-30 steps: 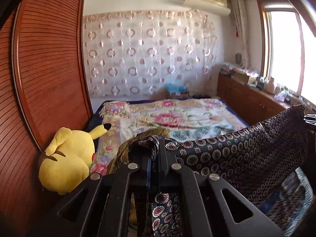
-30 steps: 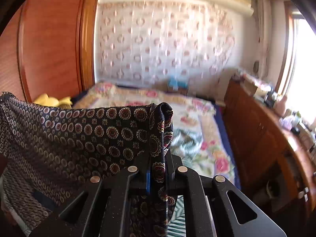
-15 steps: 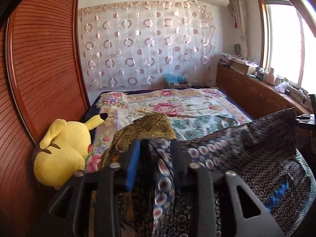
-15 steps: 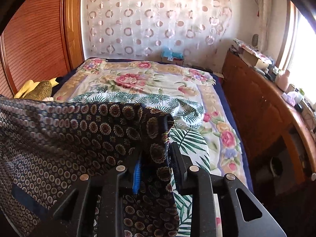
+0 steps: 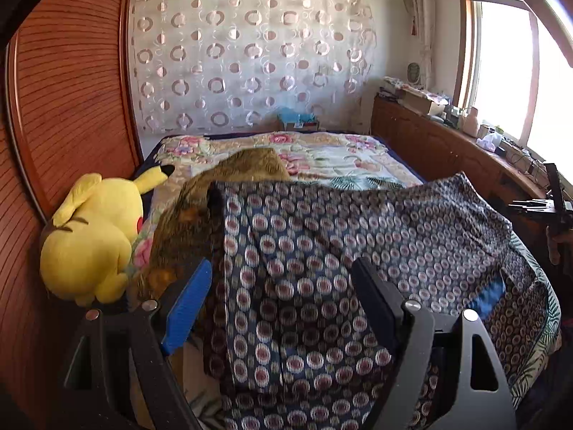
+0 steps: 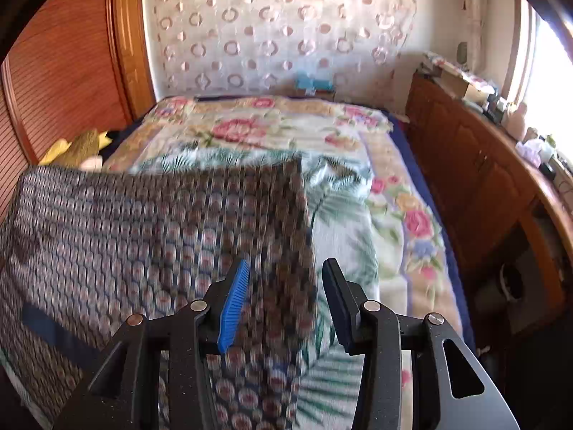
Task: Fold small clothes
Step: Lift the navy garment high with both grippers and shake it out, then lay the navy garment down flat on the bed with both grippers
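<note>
Left wrist view, nearest first. The left gripper point(image 5: 283, 297) fills the bottom of the frame with its jaws spread wide; a blue pad point(image 5: 186, 308) faces inward on the left finger and a dark pad sits on the right finger. Nothing is clamped. The garment point(image 5: 340, 251), dark blue cloth printed with small round medallions, lies between and beyond the two fingers, draped over the near end of the bed point(image 5: 322, 157). It spreads from lower centre to the right edge of the frame. Whether the fingers touch the cloth cannot be told. A plain blue strip shows on the garment at lower right. A brown-gold cloth point(image 5: 215, 197) lies just beside the garment's left edge, partly under it. Left of that, a yellow plush toy point(image 5: 93, 240) rests against the wooden panel point(image 5: 68, 107). At mid-right edge, part of the right gripper point(image 5: 551, 204) is visible, clear of the garment. Beyond, the floral bedspread runs to a patterned curtain point(image 5: 250, 61); a wooden cabinet point(image 5: 447, 150) lines the right side under the window.

Right wrist view, blurred by motion. The right gripper point(image 6: 286, 297) sits at bottom centre, jaws apart and holding nothing. The garment point(image 6: 143, 233) lies on the bed point(image 6: 358, 143) from the left edge to the centre, its right border passing between the two fingers. The cabinet point(image 6: 476, 165) stands at right, the curtain point(image 6: 279, 28) at top.
</note>
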Tool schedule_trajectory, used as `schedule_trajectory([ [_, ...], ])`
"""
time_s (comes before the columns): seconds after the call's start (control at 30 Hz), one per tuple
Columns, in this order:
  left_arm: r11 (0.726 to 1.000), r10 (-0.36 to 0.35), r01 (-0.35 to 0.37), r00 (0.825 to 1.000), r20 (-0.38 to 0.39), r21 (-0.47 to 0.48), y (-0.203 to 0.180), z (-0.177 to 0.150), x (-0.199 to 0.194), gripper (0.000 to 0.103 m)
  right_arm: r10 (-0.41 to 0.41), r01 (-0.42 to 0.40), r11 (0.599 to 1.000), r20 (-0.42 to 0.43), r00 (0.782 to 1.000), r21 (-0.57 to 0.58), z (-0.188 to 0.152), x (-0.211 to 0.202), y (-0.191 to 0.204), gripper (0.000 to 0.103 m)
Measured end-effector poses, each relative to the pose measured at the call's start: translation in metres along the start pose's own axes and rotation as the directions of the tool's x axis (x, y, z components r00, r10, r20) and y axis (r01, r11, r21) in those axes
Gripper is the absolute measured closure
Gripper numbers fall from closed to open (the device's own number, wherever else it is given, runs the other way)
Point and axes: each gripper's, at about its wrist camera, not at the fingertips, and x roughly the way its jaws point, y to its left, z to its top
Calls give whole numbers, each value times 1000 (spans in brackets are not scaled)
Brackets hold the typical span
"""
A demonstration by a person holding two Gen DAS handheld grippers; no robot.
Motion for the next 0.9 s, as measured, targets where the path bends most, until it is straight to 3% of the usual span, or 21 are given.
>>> schedule_trajectory([
  [0.33, 998, 61, -62, 997, -47, -27, 15, -41, -1, 22, 53, -48, 996, -75, 996, 71, -35, 21, -15, 58],
  [0.4, 998, 57, -60, 996, -64, -33, 19, -48, 1, 30, 83, -78, 994, -70, 994, 81, -37, 24, -15, 63],
  [0.47, 998, 49, -54, 993, -103, -43, 22, -53, 7, 51, 133, -128, 989, -64, 989, 77, -36, 26, -12, 81],
  [0.6, 997, 56, -63, 991, -118, -50, 24, -58, 11, 62, 146, -144, 989, -62, 987, 26, -36, 25, -1, 96],
  [0.73, 998, 49, -54, 990, -130, -34, 20, -59, 15, 72, 169, -169, 985, 17, 985, 12, -33, 7, 2, 99],
  [0.87, 999, 32, -38, 991, -132, -38, 18, -57, 16, 100, 175, -177, 984, 92, 980, 17, -28, -19, -3, 99],
  [0.9, 998, 38, -44, 991, -131, -48, 19, -55, 16, 100, 180, -183, 983, 104, 978, 20, -28, -24, -5, 99],
])
